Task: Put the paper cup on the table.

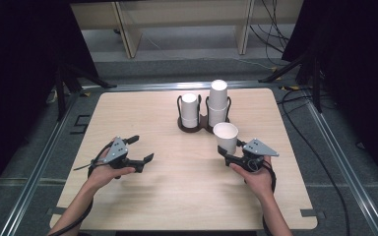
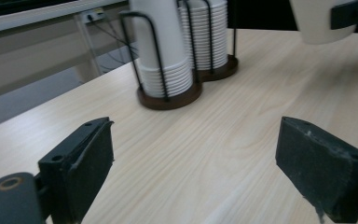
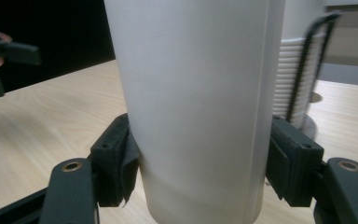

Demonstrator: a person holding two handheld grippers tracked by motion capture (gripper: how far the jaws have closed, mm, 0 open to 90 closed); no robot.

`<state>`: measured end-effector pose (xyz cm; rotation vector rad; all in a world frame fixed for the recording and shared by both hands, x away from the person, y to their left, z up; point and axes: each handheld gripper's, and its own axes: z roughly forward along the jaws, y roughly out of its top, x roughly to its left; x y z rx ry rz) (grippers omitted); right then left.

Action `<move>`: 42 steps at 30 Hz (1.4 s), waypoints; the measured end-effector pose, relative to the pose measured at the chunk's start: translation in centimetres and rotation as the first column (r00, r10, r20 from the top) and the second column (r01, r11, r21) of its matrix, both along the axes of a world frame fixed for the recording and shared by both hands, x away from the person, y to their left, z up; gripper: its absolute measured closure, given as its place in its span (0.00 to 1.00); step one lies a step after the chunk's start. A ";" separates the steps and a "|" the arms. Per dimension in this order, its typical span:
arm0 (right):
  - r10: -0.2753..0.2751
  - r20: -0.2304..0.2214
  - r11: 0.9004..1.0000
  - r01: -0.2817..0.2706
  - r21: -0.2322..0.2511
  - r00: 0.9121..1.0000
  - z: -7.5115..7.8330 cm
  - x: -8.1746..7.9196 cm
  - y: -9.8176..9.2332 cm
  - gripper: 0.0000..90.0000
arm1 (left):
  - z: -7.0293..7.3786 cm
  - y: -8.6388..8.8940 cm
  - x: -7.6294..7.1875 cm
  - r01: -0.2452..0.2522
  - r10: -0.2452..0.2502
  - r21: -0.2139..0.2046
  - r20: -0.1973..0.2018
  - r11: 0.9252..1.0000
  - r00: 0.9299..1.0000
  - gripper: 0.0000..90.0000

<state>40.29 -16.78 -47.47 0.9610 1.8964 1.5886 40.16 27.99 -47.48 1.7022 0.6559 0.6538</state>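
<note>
A single white paper cup (image 1: pixel 226 137) stands upright, mouth up, in my right gripper (image 1: pixel 230 155), which is shut on its lower wall; in the right gripper view the cup (image 3: pixel 196 102) sits between the two black jaws. Behind it, a dark twin wire holder (image 1: pixel 197 125) carries two stacks of upside-down white cups, a shorter left stack (image 1: pixel 189 110) and a taller right stack (image 1: pixel 217 102). My left gripper (image 1: pixel 141 149) hovers over the left half of the table, open and holding nothing. In the left gripper view the holder (image 2: pixel 170 98) stands ahead of the spread jaws, with the held cup (image 2: pixel 319 21) at top right.
The light wooden table (image 1: pixel 167 196) has bare wood around both hands. Black cables (image 1: pixel 325 162) run along the floor on the right. A pale wooden shelf frame (image 1: pixel 128 29) stands beyond the table's far edge, with dark curtains on both sides.
</note>
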 end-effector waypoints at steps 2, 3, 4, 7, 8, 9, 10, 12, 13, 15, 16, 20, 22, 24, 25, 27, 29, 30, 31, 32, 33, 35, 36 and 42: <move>-0.032 -0.007 0.999 0.033 0.023 0.999 -0.1 -0.1 -0.4 0.38 | -0.7 0.8 -0.1 -0.073 0.073 -0.035 0.017 0.997 0.997 0.12; -0.031 0.004 0.999 0.031 0.022 1.000 -0.1 -0.1 -0.7 0.38 | -1.0 1.2 -0.3 -0.116 0.117 -0.054 0.009 0.992 0.993 0.12; -0.033 -0.004 0.999 0.034 0.024 0.999 0.0 -0.2 -0.9 0.38 | -1.3 1.6 -0.5 -0.158 0.158 -0.078 0.000 0.984 0.987 0.12; -0.067 -0.018 0.997 0.067 0.038 0.998 0.1 -0.6 -1.5 0.38 | -1.8 2.2 -0.7 -0.243 0.247 -0.108 0.023 0.964 0.969 0.12; -0.069 -0.004 0.996 0.069 0.061 0.998 0.0 -0.6 -1.7 0.38 | -1.7 2.5 -1.0 -0.270 0.272 -0.101 0.008 0.958 0.962 0.12; -0.088 -0.004 0.995 0.088 0.038 0.996 0.1 -0.8 -2.0 0.38 | -1.8 2.6 -1.1 -0.281 0.283 -0.112 0.005 0.953 0.959 0.12; -0.090 -0.020 0.993 0.091 0.077 0.996 0.1 -1.0 -2.0 0.38 | -1.8 2.6 -1.1 -0.283 0.286 -0.114 0.007 0.952 0.958 0.12; -0.100 -0.038 0.991 0.103 0.083 0.994 0.0 -1.2 -2.2 0.38 | -2.0 2.6 -1.2 -0.287 0.291 -0.123 0.023 0.950 0.956 0.12; -0.108 -0.005 0.992 0.108 0.065 0.994 -0.1 -1.2 -2.4 0.38 | -2.0 2.6 -1.5 -0.302 0.304 -0.102 0.008 0.948 0.953 0.12; -0.111 -0.019 0.992 0.112 0.060 0.994 -0.3 -1.3 -2.6 0.38 | -2.1 2.6 -1.7 -0.305 0.308 -0.098 0.012 0.947 0.951 0.12; -0.119 -0.034 0.991 0.121 0.064 0.992 -0.4 -1.3 -2.6 0.38 | -2.2 2.5 -1.8 -0.307 0.310 -0.104 0.014 0.946 0.951 0.12; -0.108 -0.027 0.991 0.110 0.077 0.994 -0.8 -1.2 -2.7 0.38 | -2.2 2.4 -2.1 -0.310 0.313 -0.093 0.018 0.946 0.949 0.12; -0.122 -0.055 0.988 0.126 0.090 0.991 -0.7 -1.3 -2.7 0.38 | -2.3 2.3 -2.1 -0.300 0.304 -0.104 0.033 0.948 0.952 0.12; -0.123 -0.019 0.990 0.124 0.065 0.992 -0.6 -1.0 -2.9 0.38 | -2.3 2.3 -2.3 -0.303 0.307 -0.096 0.027 0.948 0.951 0.12; -0.111 -0.034 0.990 0.113 0.087 0.993 -0.5 -1.1 -2.7 0.37 | -2.4 2.2 -2.4 -0.300 0.304 -0.104 0.025 0.948 0.952 0.12; -0.104 -0.013 0.992 0.104 0.075 0.995 -0.6 -0.9 -2.6 0.37 | -2.4 2.2 -2.5 -0.302 0.305 -0.086 0.022 0.949 0.952 0.12; -0.103 -0.021 0.993 0.104 0.059 0.994 -0.6 -0.9 -2.5 0.37 | -2.4 2.2 -2.5 -0.301 0.304 -0.083 0.029 0.950 0.952 0.12; -0.106 -0.033 0.993 0.108 0.055 0.994 -0.6 -0.9 -2.3 0.37 | -2.4 2.2 -2.5 -0.304 0.307 -0.085 0.030 0.949 0.951 0.12; -0.102 -0.047 0.992 0.105 0.072 0.994 -0.7 -1.0 -2.0 0.38 | -2.3 2.2 -2.5 -0.308 0.311 -0.089 0.030 0.947 0.950 0.12; -0.106 -0.046 0.993 0.108 0.041 0.993 -0.7 -1.0 -2.0 0.38 | -2.3 2.2 -2.5 -0.312 0.315 -0.090 0.029 0.946 0.949 0.12; -0.088 -0.013 0.995 0.089 0.048 0.996 -0.8 -0.7 -2.0 0.37 | -2.3 2.2 -2.4 -0.313 0.317 -0.089 0.031 0.945 0.948 0.12; -0.083 -0.017 0.996 0.083 0.040 0.996 -0.8 -0.5 -1.9 0.37 | -2.3 2.1 -2.4 -0.320 0.323 -0.078 0.030 0.944 0.946 0.12; -0.095 -0.002 0.995 0.095 0.016 0.996 -0.8 -0.4 -2.0 0.38 | -2.4 2.1 -2.4 -0.325 0.329 -0.087 0.036 0.942 0.944 0.12; -0.092 -0.023 0.995 0.093 0.027 0.995 -1.0 -0.3 -2.0 0.38 | -2.0 1.9 -1.9 -0.344 0.349 -0.086 0.047 0.935 0.936 0.12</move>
